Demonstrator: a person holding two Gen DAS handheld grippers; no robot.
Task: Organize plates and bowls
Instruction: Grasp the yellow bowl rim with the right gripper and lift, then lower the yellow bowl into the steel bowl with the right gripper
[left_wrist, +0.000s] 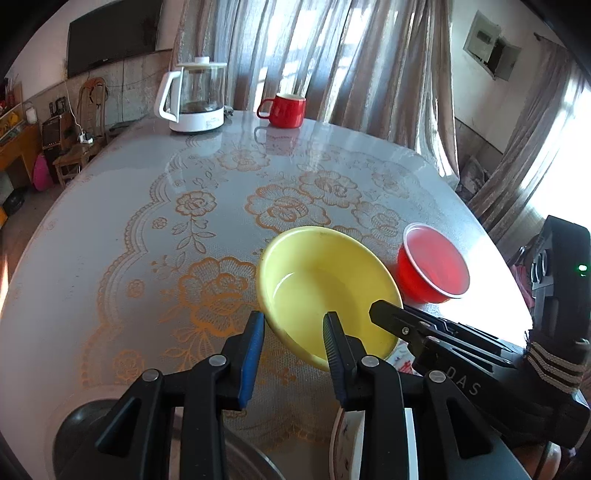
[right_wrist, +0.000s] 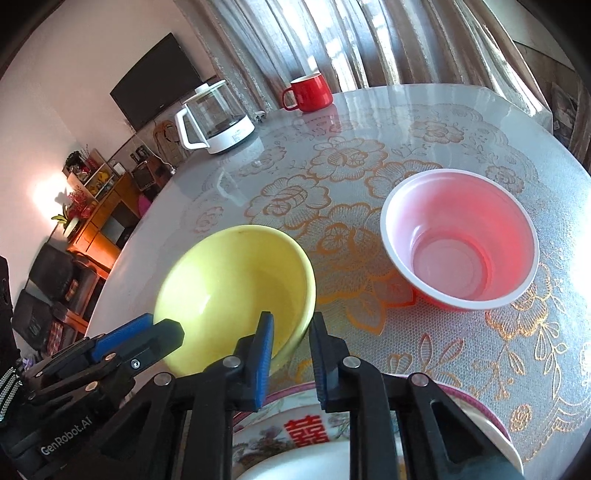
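A yellow bowl (left_wrist: 328, 291) (right_wrist: 236, 291) is tilted, its far edge on the table (left_wrist: 129, 206). My right gripper (right_wrist: 291, 332) straddles its near rim, one finger inside and one outside, and seems shut on it; it also shows in the left wrist view (left_wrist: 384, 314). My left gripper (left_wrist: 293, 325) is open, its jaws on either side of the bowl's near-left rim; its tips show in the right wrist view (right_wrist: 162, 328). A red plastic bowl (left_wrist: 432, 266) (right_wrist: 458, 240) stands upright to the right. A decorated plate (right_wrist: 306, 432) lies under my right gripper.
A glass kettle on a white base (left_wrist: 195, 99) (right_wrist: 218, 118) and a red mug (left_wrist: 284, 109) (right_wrist: 308, 92) stand at the table's far edge by the curtains. A white dish edge (left_wrist: 347, 435) and a dark round object (left_wrist: 85, 424) lie below my left gripper.
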